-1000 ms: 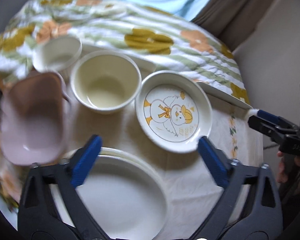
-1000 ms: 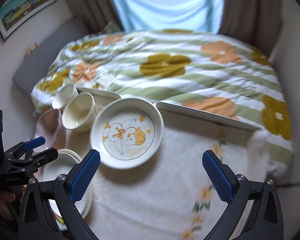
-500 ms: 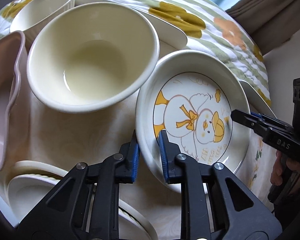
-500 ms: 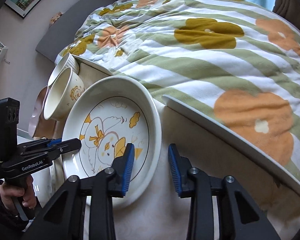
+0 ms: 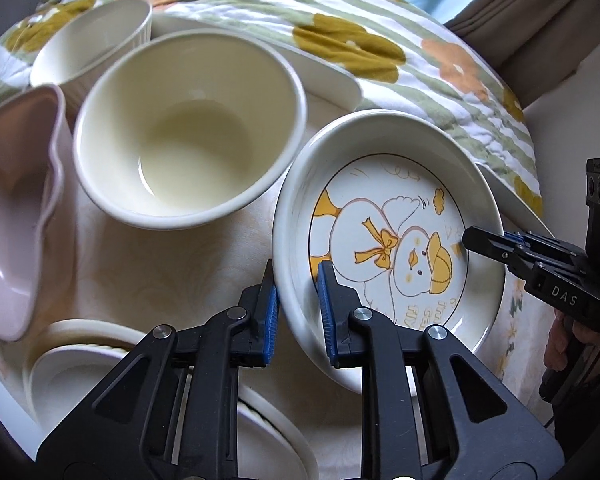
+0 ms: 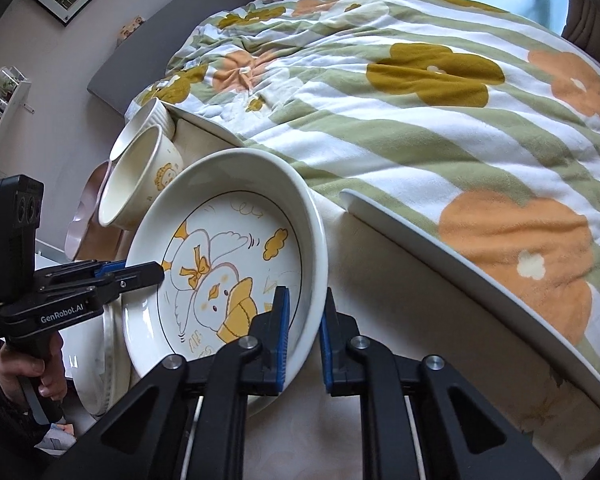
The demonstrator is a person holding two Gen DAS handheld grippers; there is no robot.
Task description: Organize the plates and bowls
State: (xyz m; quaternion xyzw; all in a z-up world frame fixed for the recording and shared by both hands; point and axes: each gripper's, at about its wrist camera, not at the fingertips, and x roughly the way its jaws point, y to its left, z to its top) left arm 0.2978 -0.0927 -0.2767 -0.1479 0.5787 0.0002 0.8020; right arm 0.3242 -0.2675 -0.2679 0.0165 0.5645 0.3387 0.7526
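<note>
A shallow white plate with a yellow duck drawing [image 5: 380, 220] [image 6: 220, 240] lies on the cloth-covered table. My left gripper [image 5: 296, 280] [image 6: 156, 274] is shut on its left rim, one pad inside and one outside. On the opposite rim my right gripper [image 6: 304, 300] [image 5: 484, 240] closes its jaws the last bit, pads pressing the rim. A cream bowl [image 5: 188, 128] [image 6: 140, 184] stands just left of the plate. Behind it is a ribbed white bowl [image 5: 88, 44], and a pink bowl [image 5: 12, 208] sits at the far left.
A stack of white plates [image 5: 80, 368] [image 6: 108, 360] lies under the left gripper's body. The table's raised white rim [image 6: 460, 248] runs along the far side against a bed with a flowered quilt [image 6: 420, 100]. A hand [image 6: 20, 372] holds the left gripper's handle.
Both grippers came down from wide open above the table onto the duck plate. The left jaws shut on its left rim first; the right jaws then narrowed onto the right rim.
</note>
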